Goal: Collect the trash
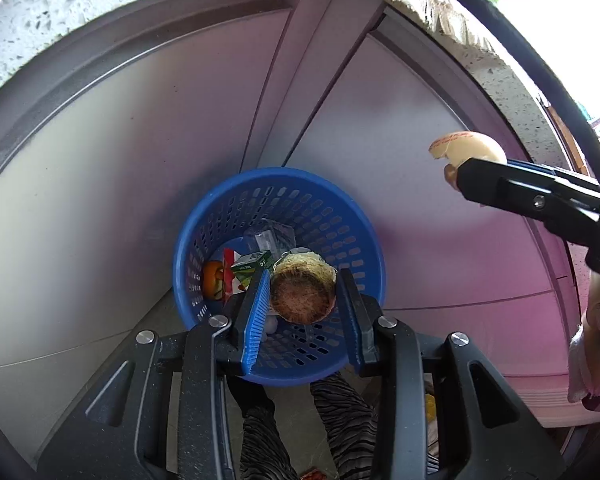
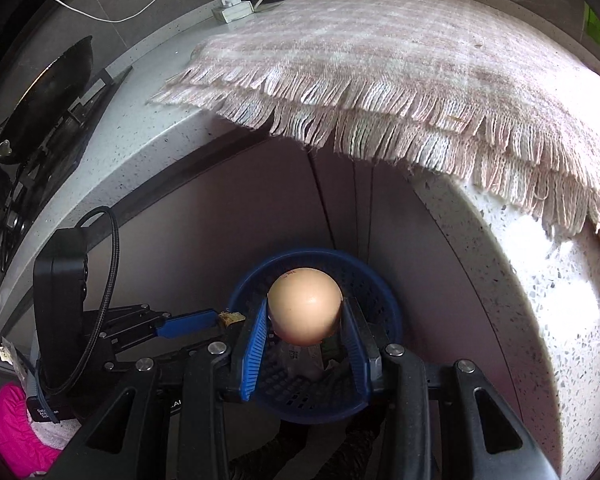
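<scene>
A blue plastic basket (image 1: 332, 216) stands on the floor by the cabinet doors, holding an orange peel (image 1: 213, 279), a green carton (image 1: 253, 264), clear plastic and other trash. My left gripper (image 1: 303, 288) is over the basket, shut on a round brown coconut husk (image 1: 302, 294). My right gripper (image 2: 305, 312) is shut on a cracked eggshell (image 2: 304, 306) and holds it above the basket (image 2: 374, 292). In the left wrist view the right gripper (image 1: 452, 168) with the eggshell (image 1: 470, 146) is up to the right of the basket.
Grey cabinet doors (image 1: 160, 152) stand behind the basket. A speckled stone counter (image 2: 540, 300) overhangs above, covered by a fringed cloth (image 2: 380, 64). A stove with a black pan (image 2: 56, 80) and a charger with cables (image 2: 232, 6) sit at the left. My striped trousers (image 1: 340, 420) are below.
</scene>
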The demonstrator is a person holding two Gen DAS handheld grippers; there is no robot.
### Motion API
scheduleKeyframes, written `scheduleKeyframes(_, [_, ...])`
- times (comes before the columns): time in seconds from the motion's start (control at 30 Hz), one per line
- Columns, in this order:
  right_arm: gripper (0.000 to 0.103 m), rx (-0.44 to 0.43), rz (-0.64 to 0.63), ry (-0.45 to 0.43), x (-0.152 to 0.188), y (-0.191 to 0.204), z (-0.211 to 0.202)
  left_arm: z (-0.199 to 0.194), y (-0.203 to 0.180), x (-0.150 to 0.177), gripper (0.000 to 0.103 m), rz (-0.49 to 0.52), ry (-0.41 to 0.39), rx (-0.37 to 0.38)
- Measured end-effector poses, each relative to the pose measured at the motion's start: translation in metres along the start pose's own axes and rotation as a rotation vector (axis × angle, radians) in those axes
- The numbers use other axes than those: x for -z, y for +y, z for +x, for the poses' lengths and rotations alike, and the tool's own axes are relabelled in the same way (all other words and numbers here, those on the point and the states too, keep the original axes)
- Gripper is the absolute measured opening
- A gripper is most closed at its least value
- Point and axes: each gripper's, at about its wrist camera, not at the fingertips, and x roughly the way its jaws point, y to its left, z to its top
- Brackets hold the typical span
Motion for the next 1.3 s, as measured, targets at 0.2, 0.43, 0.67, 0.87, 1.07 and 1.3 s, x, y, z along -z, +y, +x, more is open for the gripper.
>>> scheduleKeyframes(0.2, [0.039,0.011,0.005,0.012,-0.002,-0.005,0.008,0.004,-0.002,-0.001,0.034,0.003,0.007,-0.008])
scheduleKeyframes(0.43, [0.042,0.011,0.000,0.019,-0.003,-0.003,0.009,0.002,-0.005,0.000,0.034,0.005,0.003,-0.023])
scheduleKeyframes(0.67, [0.056,0.009,0.001,0.011,-0.003,-0.005,0.005,0.000,-0.003,-0.002,0.040,-0.011,0.011,-0.041])
scheduleKeyframes(0.87, [0.057,0.004,0.007,0.005,-0.003,-0.006,-0.001,-0.003,-0.003,-0.002,0.047,-0.013,0.008,-0.054])
scheduleKeyframes(1.07, [0.057,-0.010,0.010,-0.010,-0.004,-0.008,-0.014,-0.017,-0.006,-0.001,0.047,-0.001,-0.006,-0.057])
scheduleKeyframes(1.3, [0.059,-0.034,0.022,-0.066,-0.006,-0.011,-0.050,-0.048,-0.020,-0.008,0.047,0.033,-0.055,-0.064])
